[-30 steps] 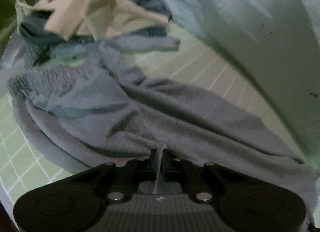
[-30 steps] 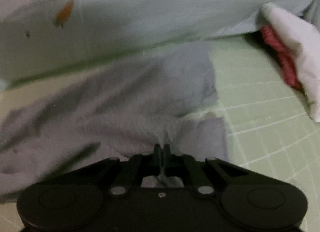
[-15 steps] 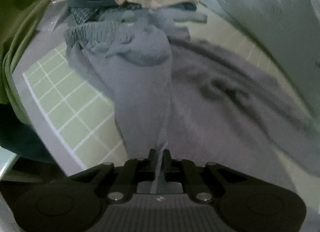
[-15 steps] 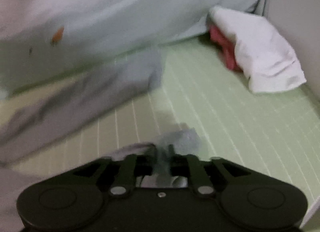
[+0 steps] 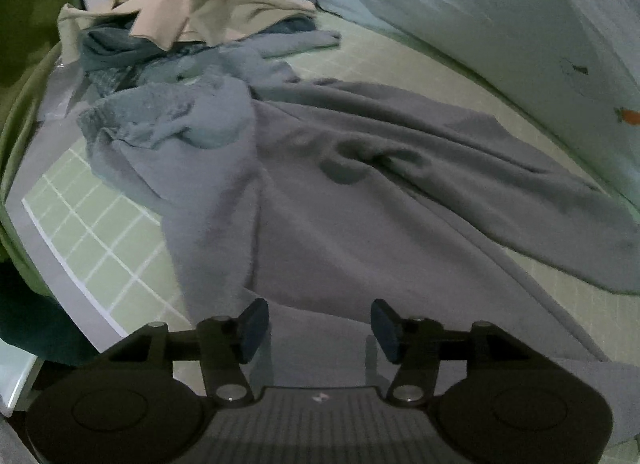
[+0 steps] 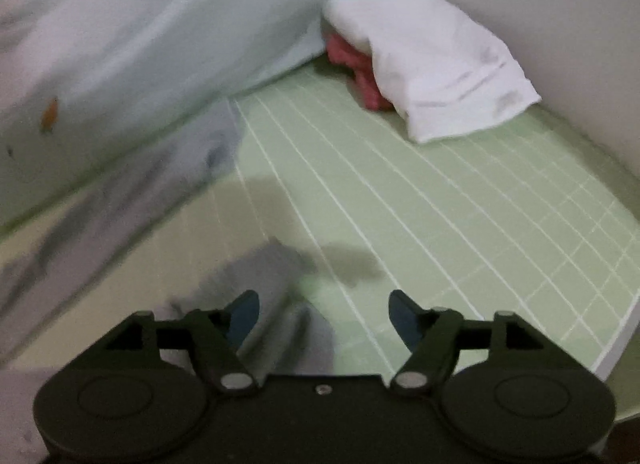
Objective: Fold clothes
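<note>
Both tools gape, holding nothing. Left tool (image 5: 316, 324) hovers over grey trousers (image 5: 360, 192), spread rumpled across the green grid surface (image 5: 92, 240); right tool (image 6: 320, 316) sits over a leg end (image 6: 280, 264). Risk: creases get folded in, or a pinch snags the unsorted pile (image 5: 192, 12) touching the waistband.

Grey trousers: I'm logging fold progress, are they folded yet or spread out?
Spread out, rumpled. The grey trousers lie lengthwise on the green grid mat, legs side by side, unfolded; both tongs are open, holding nothing.
</note>
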